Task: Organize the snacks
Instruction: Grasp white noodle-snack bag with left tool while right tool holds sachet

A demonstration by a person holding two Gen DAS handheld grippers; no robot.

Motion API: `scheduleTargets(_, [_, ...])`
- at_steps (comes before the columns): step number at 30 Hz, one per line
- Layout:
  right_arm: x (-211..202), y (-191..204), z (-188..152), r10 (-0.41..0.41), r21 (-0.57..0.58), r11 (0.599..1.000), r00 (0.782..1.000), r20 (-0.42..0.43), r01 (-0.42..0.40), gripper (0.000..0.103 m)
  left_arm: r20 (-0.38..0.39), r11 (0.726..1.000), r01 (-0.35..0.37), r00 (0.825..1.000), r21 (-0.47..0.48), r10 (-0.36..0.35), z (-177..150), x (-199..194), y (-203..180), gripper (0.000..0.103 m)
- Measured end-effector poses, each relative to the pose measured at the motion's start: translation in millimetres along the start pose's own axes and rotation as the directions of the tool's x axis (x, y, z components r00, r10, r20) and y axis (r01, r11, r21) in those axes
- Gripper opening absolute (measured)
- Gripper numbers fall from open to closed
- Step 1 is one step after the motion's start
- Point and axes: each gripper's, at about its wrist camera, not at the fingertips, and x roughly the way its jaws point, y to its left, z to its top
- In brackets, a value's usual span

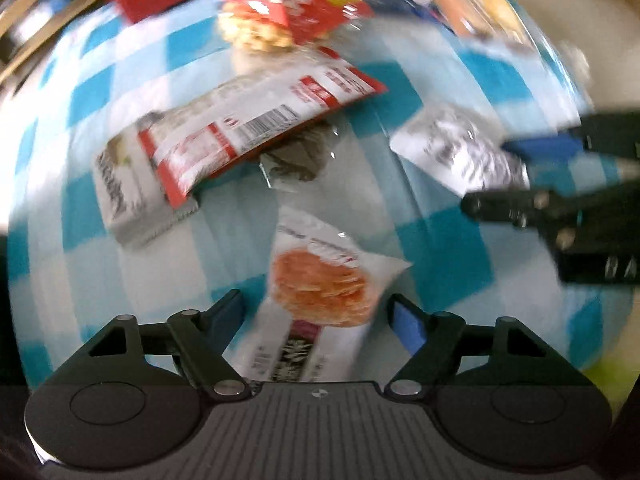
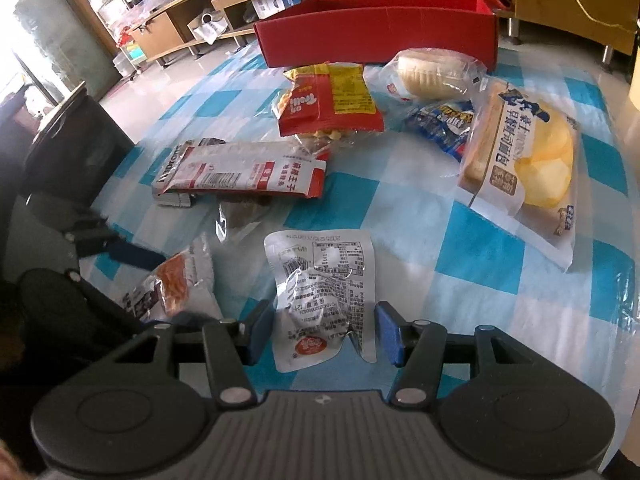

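Note:
Snack packets lie on a blue-and-white checked cloth. My left gripper is open, its blue pads either side of a white packet with an orange picture, also in the right wrist view. My right gripper is open around a white packet with black print, also in the left wrist view, where the right gripper shows at the right. A red box stands at the far end. The left gripper shows at the left.
A red-and-white long packet lies over a grey one. A red-yellow bag, a clear bread bag, a blue packet and a large toast bag lie beyond. Wooden shelves stand behind.

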Motion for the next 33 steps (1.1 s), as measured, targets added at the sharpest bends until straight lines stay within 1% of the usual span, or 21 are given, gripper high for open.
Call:
scheduleTargets(2, [-0.3, -0.6, -0.7, -0.008, -0.004, 1.0, 1.0, 0.005, 0.008, 0.054, 0.017, 0.998, -0.029, 0.999, -0.063, 0.03, -4.6, 1.5, -5.8, 0.087])
scheduleTargets(4, [1.5, -1.2, -2.7, -0.022, -0.011, 1.0, 1.0, 0.001, 0.022, 0.054, 0.032, 0.996, -0.055, 0.998, -0.07, 0.057, -8.4, 3.5, -11.1, 0.095])
scheduleTargets(6, [4.0, -0.7, -4.8, -0.033, -0.031, 0.999, 0.999, -0.002, 0.033, 0.055, 0.035, 0.993, -0.088, 0.995, -0.073, 0.09, -10.0, 6.2, -18.2, 0.099])
scheduleTargets(9, [5.8, 1.5, -3.6, -0.043, -0.055, 0.998, 0.999, 0.013, 0.043, 0.056, 0.04, 0.991, -0.115, 0.992, -0.068, 0.118, -12.0, 10.4, -24.4, 0.103])
scheduleTargets(11, [6.2, 0.9, -2.3, -0.044, -0.052, 0.998, 0.999, 0.027, 0.046, 0.056, 0.042, 0.992, -0.113, 0.992, -0.064, 0.115, -12.4, 11.7, -23.0, 0.103])
scheduleTargets(15, [9.0, 4.4, -3.0, -0.063, -0.09, 0.994, 0.997, 0.048, 0.067, 0.057, 0.039, 0.992, -0.083, 0.995, -0.1, 0.087, -16.9, 11.0, -13.5, 0.103])
scheduleTargets(17, [9.8, 6.6, -4.4, -0.073, -0.112, 0.991, 0.996, 0.055, 0.078, 0.057, 0.034, 0.99, -0.055, 0.998, -0.129, 0.06, -12.2, 3.0, -8.9, 0.1])
scheduleTargets(20, [8.4, 7.7, -5.3, -0.09, -0.127, 0.987, 0.994, 0.056, 0.097, 0.05, 0.051, 0.992, -0.047, 0.997, -0.116, 0.054, -15.0, -2.6, -10.9, 0.089])
scheduleTargets(21, [7.0, 6.6, -5.5, -0.089, -0.12, 0.988, 0.994, 0.057, 0.095, 0.045, 0.058, 0.992, -0.037, 0.997, -0.117, 0.044, -16.5, -5.6, -12.2, 0.08])
scheduleTargets(22, [5.5, 5.6, -6.1, -0.085, -0.113, 0.989, 0.995, 0.056, 0.091, 0.045, 0.071, 0.992, -0.033, 0.997, -0.121, 0.042, -17.6, -9.1, -13.8, 0.071])
scheduleTargets(24, [3.0, 3.8, -8.1, -0.082, -0.098, 0.991, 0.995, 0.055, 0.087, 0.042, 0.087, 0.991, -0.035, 0.995, -0.13, 0.047, -18.7, -14.4, -15.3, 0.06])
scheduleTargets(25, [1.1, 2.8, -8.8, -0.08, -0.089, 0.992, 0.995, 0.058, 0.084, 0.041, 0.088, 0.99, -0.035, 0.995, -0.135, 0.047, -18.1, -15.9, -15.5, 0.059])
scheduleTargets(26, [-1.5, 0.7, -9.1, -0.069, -0.075, 0.994, 0.996, 0.063, 0.074, 0.036, 0.09, 0.989, -0.021, 0.995, -0.149, 0.035, -16.2, -16.7, -14.8, 0.058])
scheduleTargets(27, [-4.9, -1.9, -9.3, -0.053, -0.058, 0.997, 0.996, 0.068, 0.057, 0.033, 0.093, 0.987, -0.008, 0.995, -0.163, 0.023, -14.9, -18.3, -13.3, 0.057])
scheduleTargets(28, [-7.8, -4.0, -9.7, -0.05, -0.045, 0.998, 0.996, 0.074, 0.053, 0.032, 0.096, 0.985, 0.004, 0.995, -0.175, 0.014, -12.9, -17.3, -7.9, 0.055])
scheduleTargets(29, [-9.5, -5.2, -10.4, -0.062, -0.043, 0.997, 0.995, 0.079, 0.066, 0.032, 0.104, 0.983, 0.011, 0.995, -0.181, 0.008, -10.2, -18.9, -6.1, 0.054])
scheduleTargets(31, [-9.8, -8.1, -11.6, -0.082, -0.036, 0.996, 0.993, 0.082, 0.085, 0.032, 0.114, 0.983, -0.002, 0.993, -0.185, 0.023, -5.3, -19.5, -5.4, 0.053])
scheduleTargets(33, [-10.6, -10.8, -11.6, -0.072, -0.024, 0.997, 0.994, 0.084, 0.074, 0.032, 0.123, 0.982, -0.007, 0.992, -0.187, 0.031, -1.8, -22.2, -6.4, 0.052])
